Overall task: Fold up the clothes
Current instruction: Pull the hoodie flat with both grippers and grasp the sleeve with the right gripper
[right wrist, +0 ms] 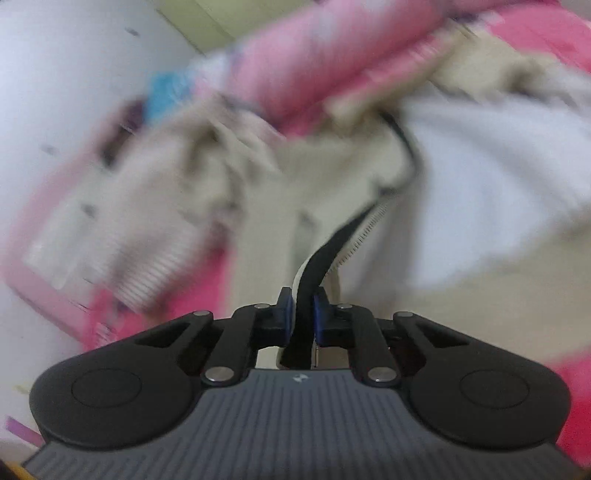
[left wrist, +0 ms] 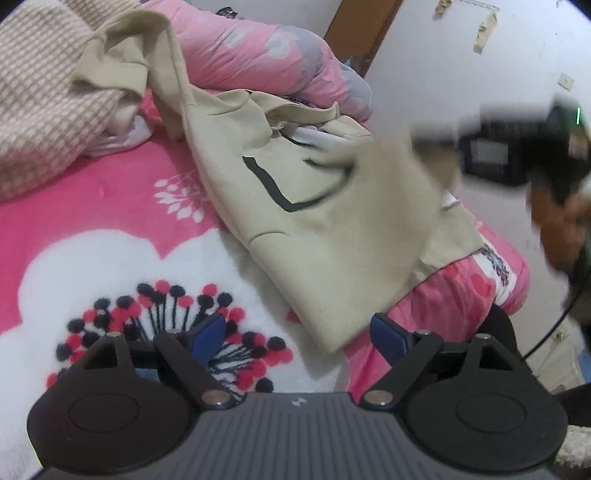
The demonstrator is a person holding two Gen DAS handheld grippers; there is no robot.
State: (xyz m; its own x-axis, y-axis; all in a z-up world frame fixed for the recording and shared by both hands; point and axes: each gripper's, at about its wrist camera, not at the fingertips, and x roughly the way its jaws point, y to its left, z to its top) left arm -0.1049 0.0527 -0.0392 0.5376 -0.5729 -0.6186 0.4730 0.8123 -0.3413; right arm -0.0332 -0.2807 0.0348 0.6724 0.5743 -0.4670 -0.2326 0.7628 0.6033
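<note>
Beige jacket (left wrist: 332, 229) lay spread on the bed, over a pink fleece blanket (left wrist: 92, 214) with a white patch and red-black dot flowers. Black curved line printed on its front; white lining showed at the collar. One sleeve (left wrist: 122, 55) trailed up toward a tan checked knit garment (left wrist: 40, 96) at top left. Rolled pink floral quilt (left wrist: 251, 48) sat behind the jacket, touching its upper edge. Jacket's right part was lifted off the bed toward the right side and blurred.

Left claw (left wrist: 301, 332) was released, blue pads wide apart, nothing between them. It hung just above the blanket, with the jacket's lower corner between and slightly ahead of the pads; contact unclear.

Right claw (right wrist: 303, 314) was clenched on a black strip at the jacket's zipper edge (right wrist: 354, 240), pads nearly together with the fabric pinched between. Zipper teeth ran up and away from the pads. White lining (right wrist: 498, 166) opened to the right of the zipper in the right wrist view, beige shell on the left, ribbed cuff or hem (right wrist: 129, 266) at lower left. Heavy blur over the whole view.

In the left wrist view the right claw's body (left wrist: 517, 147) appeared at right against the white wall (left wrist: 461, 74), blurred, held by a hand (left wrist: 557, 229). Wooden door frame (left wrist: 358, 33) stood behind the quilt.
</note>
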